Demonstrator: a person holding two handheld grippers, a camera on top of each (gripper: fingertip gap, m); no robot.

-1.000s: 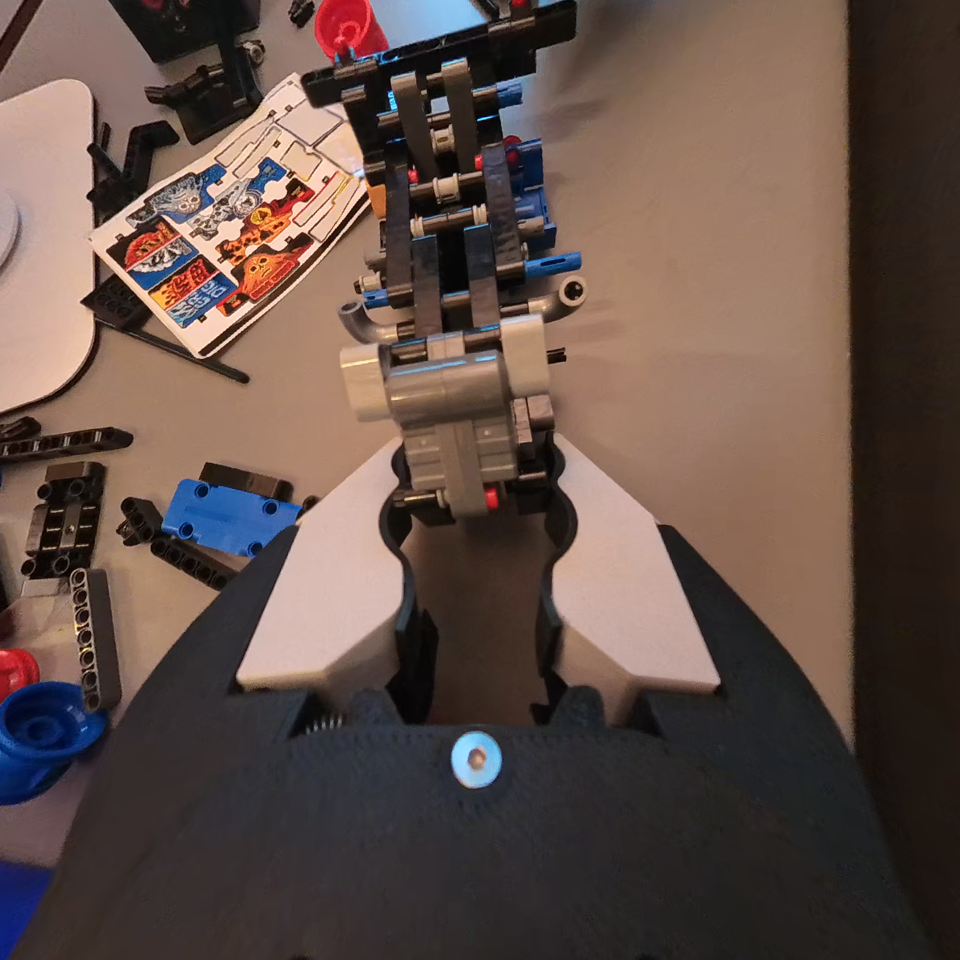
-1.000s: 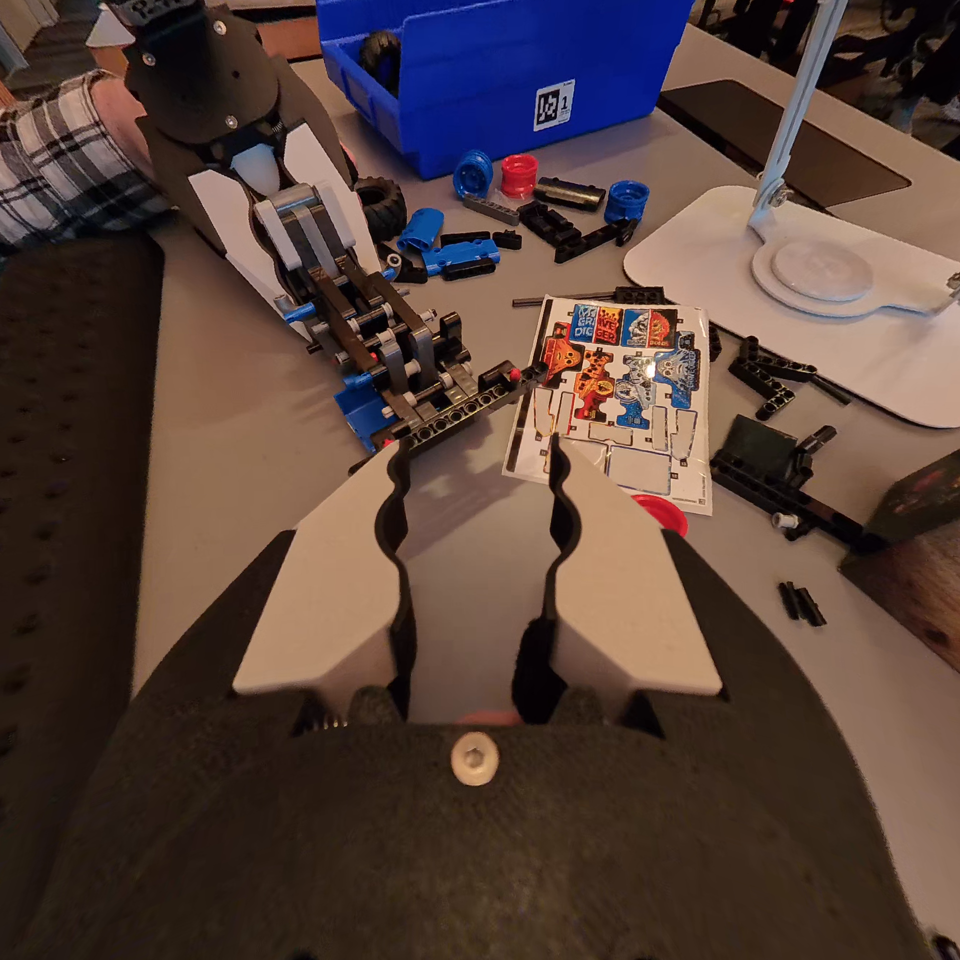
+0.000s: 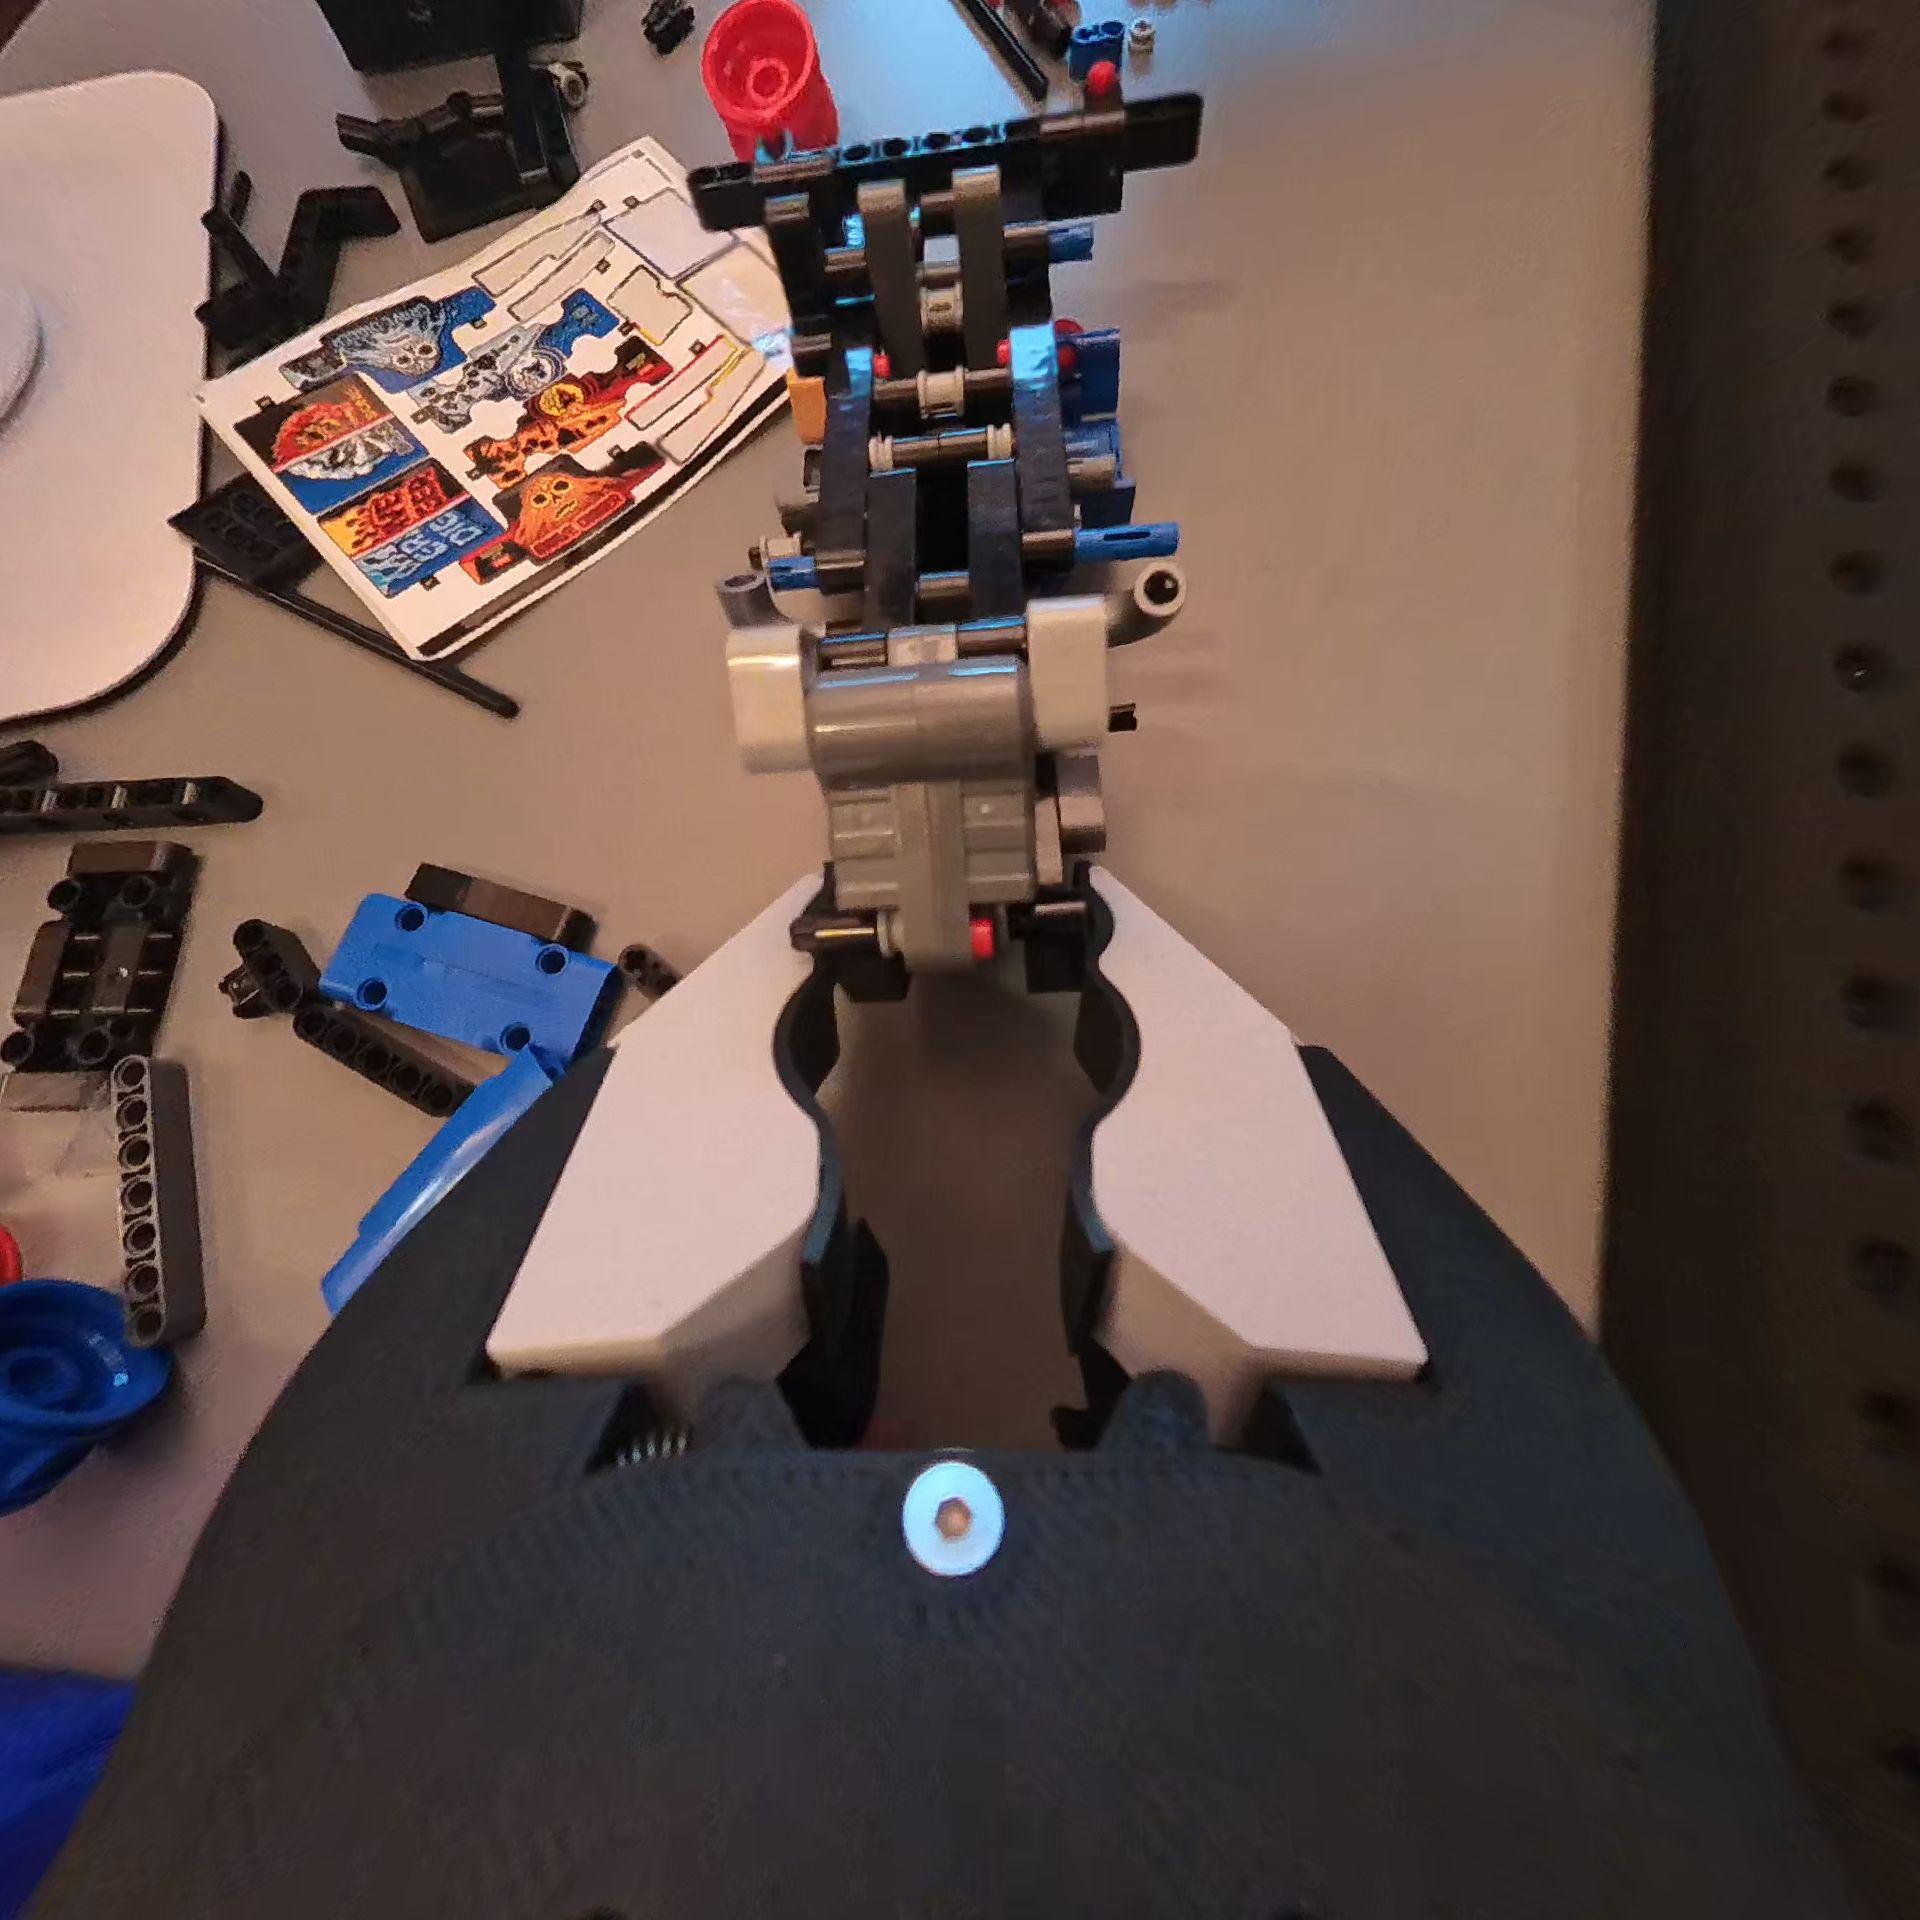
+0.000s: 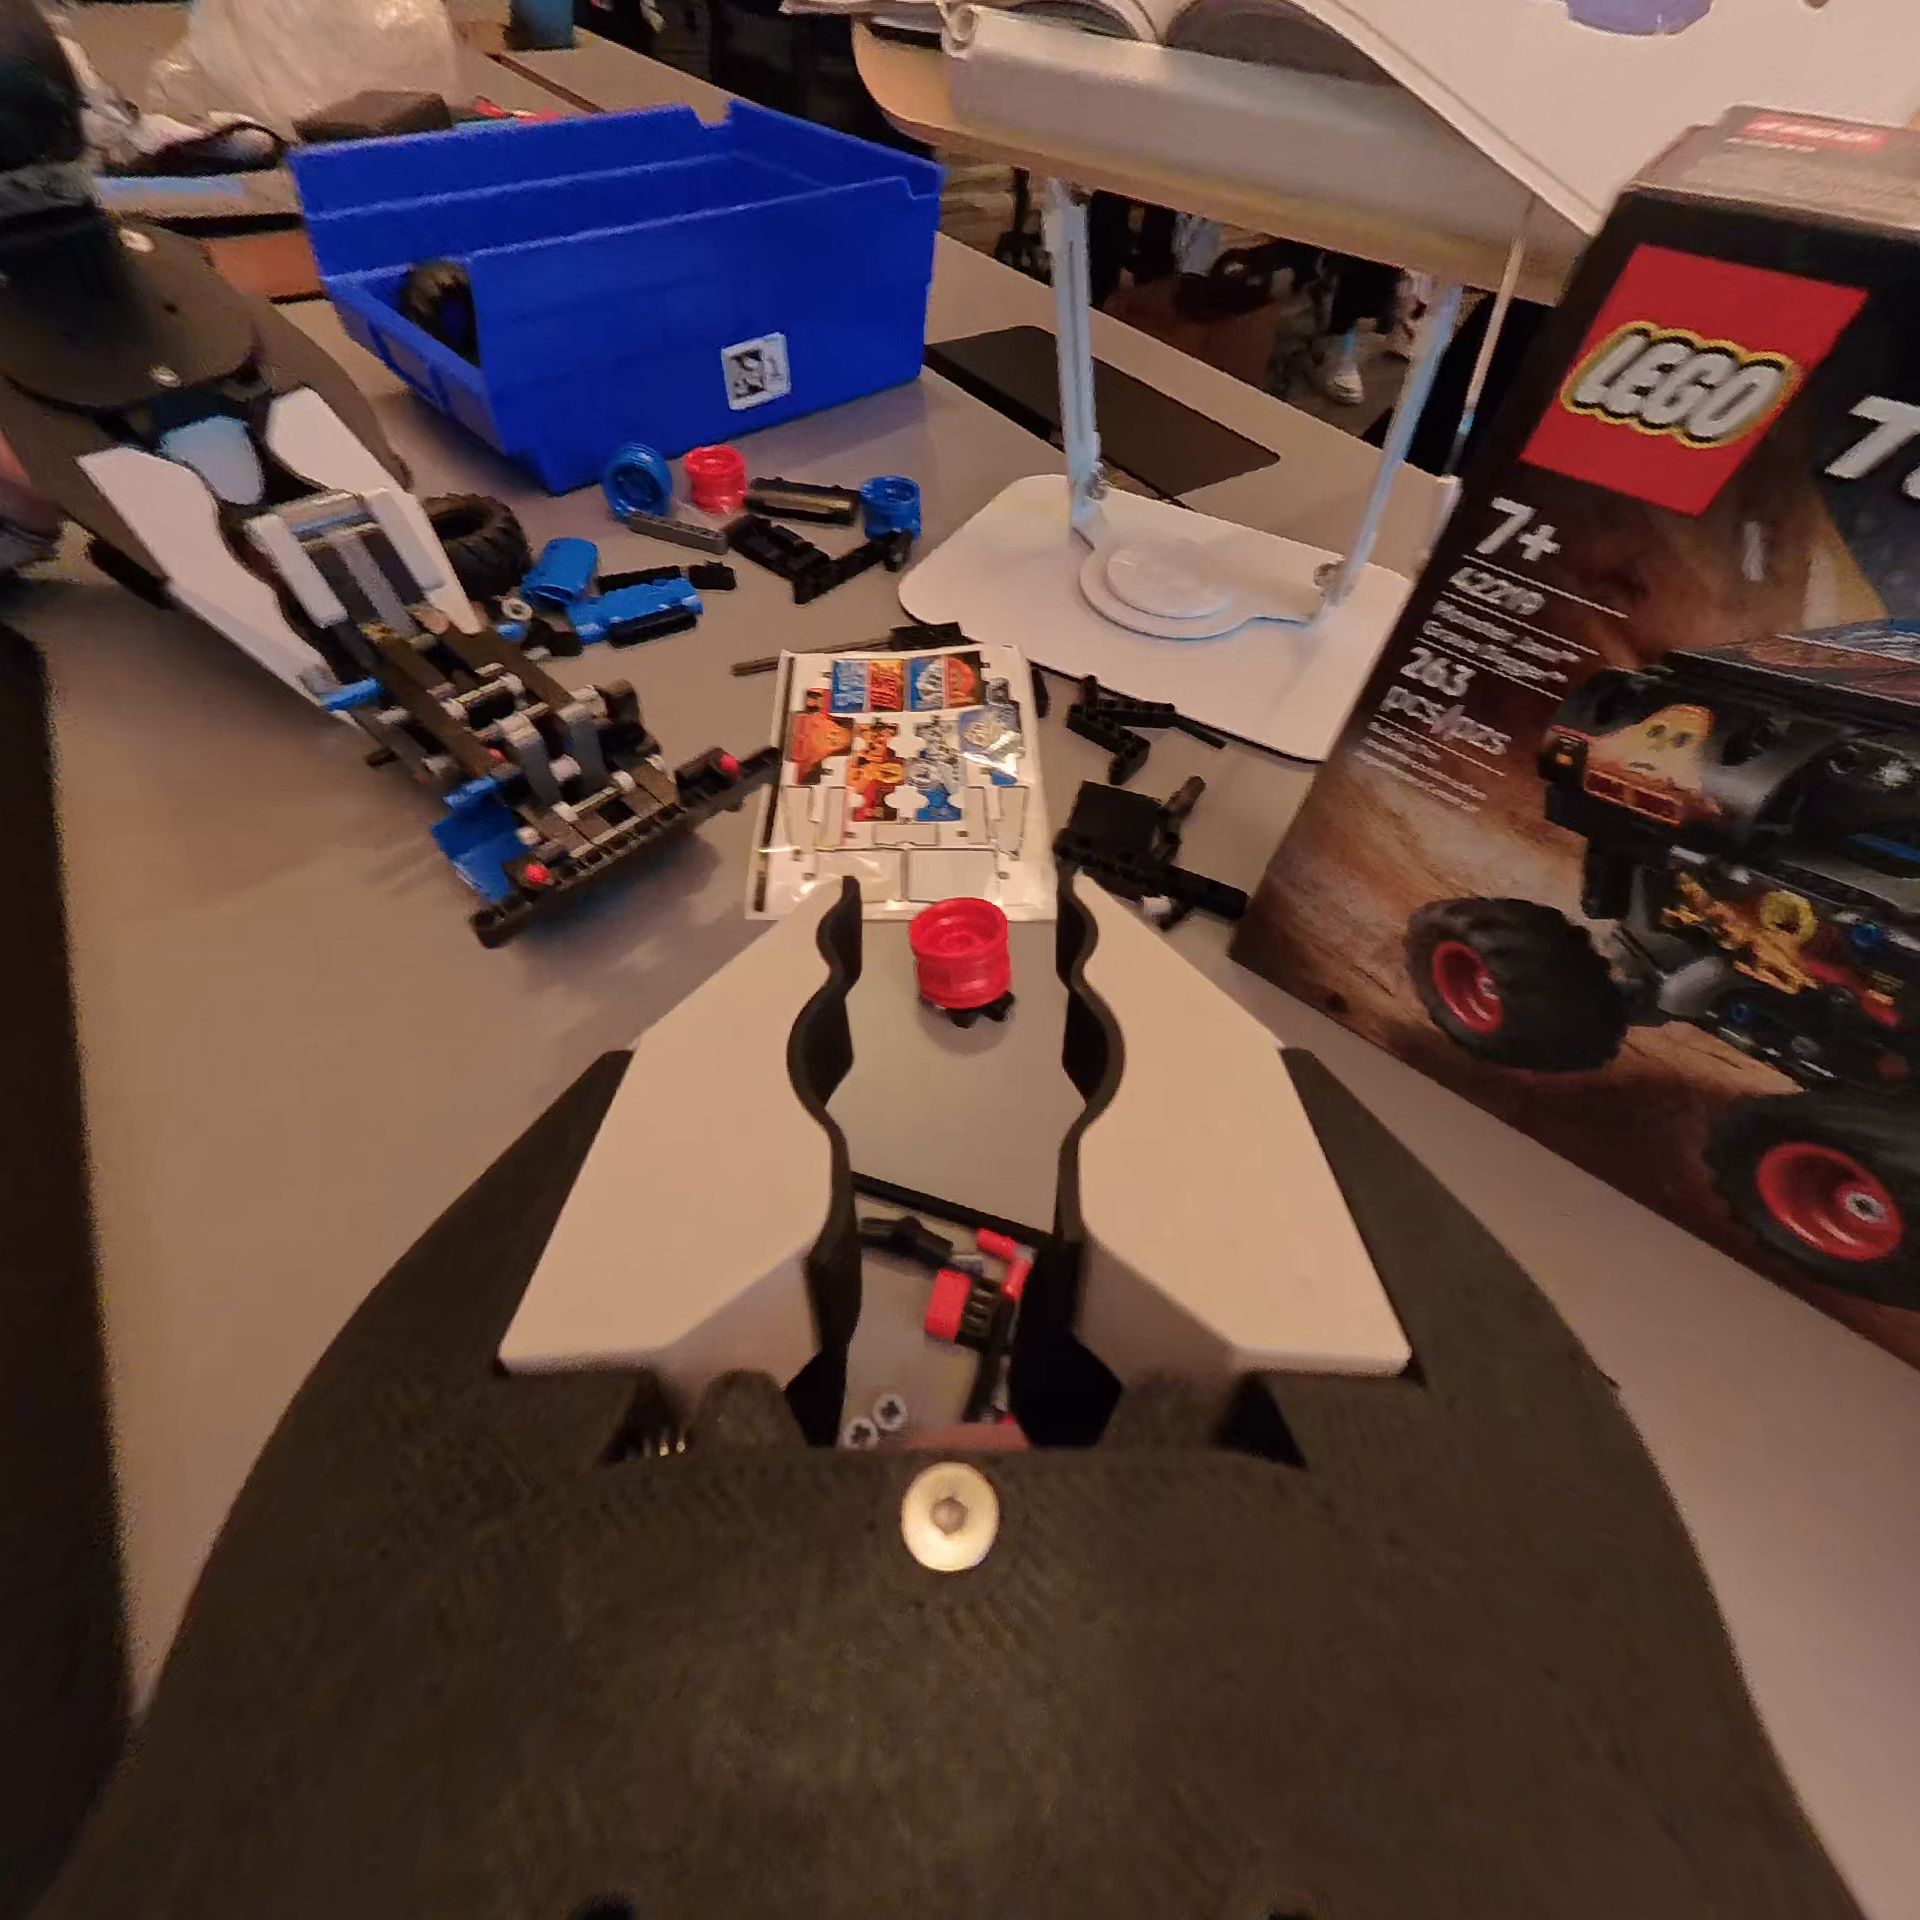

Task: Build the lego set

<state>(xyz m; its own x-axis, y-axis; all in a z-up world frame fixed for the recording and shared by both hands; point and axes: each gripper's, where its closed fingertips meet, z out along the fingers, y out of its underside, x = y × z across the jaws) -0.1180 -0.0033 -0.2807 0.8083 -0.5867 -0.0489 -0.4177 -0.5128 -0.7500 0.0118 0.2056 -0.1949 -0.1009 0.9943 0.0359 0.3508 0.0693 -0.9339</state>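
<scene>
Right tool (image 4: 958, 935) agape above red wheel hub (image 4: 958, 953), sticker sheet (image 4: 902, 781) beyond, box (image 4: 1621, 665) right

Warm, dim indoor light leaves soft shadows on the counter (image 3: 1351, 520), while wide-angle distortion bends the edges and motion blur smears the right wrist view's borders.

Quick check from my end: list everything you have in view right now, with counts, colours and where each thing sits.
Chassis assembly: one, black, grey and blue, held at its grey end above the table.
Sticker sheet: one, multicoloured, flat mid-table.
Red wheel hubs: two, one ahead of the right fingers, one by the bin.
Blue wheel hubs: at least two, by the bin.
Loose beams and pins: many, mostly black, scattered.
Blue bin: one, far side, a tyre inside.
Lamp base: one, white.
Set box: one, upright, right.
Left hand-held gripper: shut on the chassis.
Right hand-held gripper: open, empty.
</scene>
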